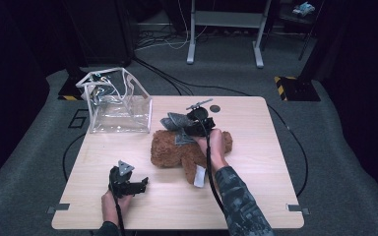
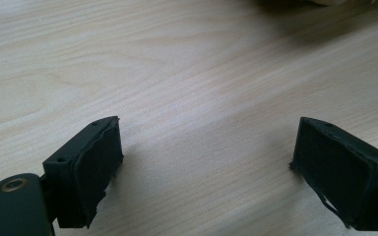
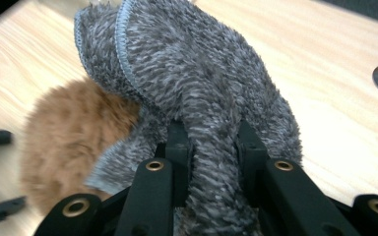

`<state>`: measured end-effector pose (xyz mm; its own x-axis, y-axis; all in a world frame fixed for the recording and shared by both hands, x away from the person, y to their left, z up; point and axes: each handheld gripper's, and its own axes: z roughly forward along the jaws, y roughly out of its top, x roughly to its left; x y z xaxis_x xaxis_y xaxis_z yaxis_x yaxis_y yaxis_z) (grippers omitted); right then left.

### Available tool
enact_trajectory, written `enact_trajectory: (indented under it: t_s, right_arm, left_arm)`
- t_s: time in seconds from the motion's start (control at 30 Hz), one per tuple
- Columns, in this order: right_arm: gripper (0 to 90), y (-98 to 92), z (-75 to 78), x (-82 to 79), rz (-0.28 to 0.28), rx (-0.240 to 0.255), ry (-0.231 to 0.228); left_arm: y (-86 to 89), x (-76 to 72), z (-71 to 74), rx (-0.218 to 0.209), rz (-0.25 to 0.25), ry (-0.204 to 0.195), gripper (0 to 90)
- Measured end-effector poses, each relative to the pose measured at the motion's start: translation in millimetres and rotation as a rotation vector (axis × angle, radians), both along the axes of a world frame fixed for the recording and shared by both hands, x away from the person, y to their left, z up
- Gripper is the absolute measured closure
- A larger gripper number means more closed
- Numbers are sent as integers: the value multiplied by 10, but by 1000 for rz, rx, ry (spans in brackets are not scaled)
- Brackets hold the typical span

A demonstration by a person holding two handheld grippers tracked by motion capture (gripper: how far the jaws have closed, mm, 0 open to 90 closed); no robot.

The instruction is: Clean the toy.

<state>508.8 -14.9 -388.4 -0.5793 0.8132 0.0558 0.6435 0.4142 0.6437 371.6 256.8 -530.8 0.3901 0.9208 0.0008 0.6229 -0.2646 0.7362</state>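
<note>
right gripper (image 3: 211,142) fingers clamped on grey fuzzy cloth (image 3: 192,78) above brown plush toy (image 1: 177,147) mid-table; left gripper (image 2: 206,167) fingers apart near front edge of table (image 1: 256,196).

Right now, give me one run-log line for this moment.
right gripper: shut on grey cloth, above brown plush toy | left gripper: open, over bare table | clear bag: far left
</note>
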Motion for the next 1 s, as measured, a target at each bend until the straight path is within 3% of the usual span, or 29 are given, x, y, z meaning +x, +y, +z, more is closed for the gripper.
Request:
enact_trajectory:
  t_s: [0.2, 0.5, 0.77, 0.87, 1.0]
  right_arm:
    - [740, -75, -54, 31, -34, -25, 16]
    - [739, -505, -52, 62, -108, -52, 19]
    - [742, -916, -104, 44, -210, -76, 21]
    - [743, -1049, -129, 31, -243, -68, 45]
    - [745, -1118, -48, -15, -258, -49, 24]
  left_arm:
    - [0, 0, 0, 0, -1, 0, 112]
    - [0, 0, 0, 0, 0, 0, 112]
    - [-1, 0, 0, -1, 0, 0, 112]
    - [-1, 0, 0, 0, 0, 0, 112]
    - [-1, 0, 0, -1, 1, 0, 112]
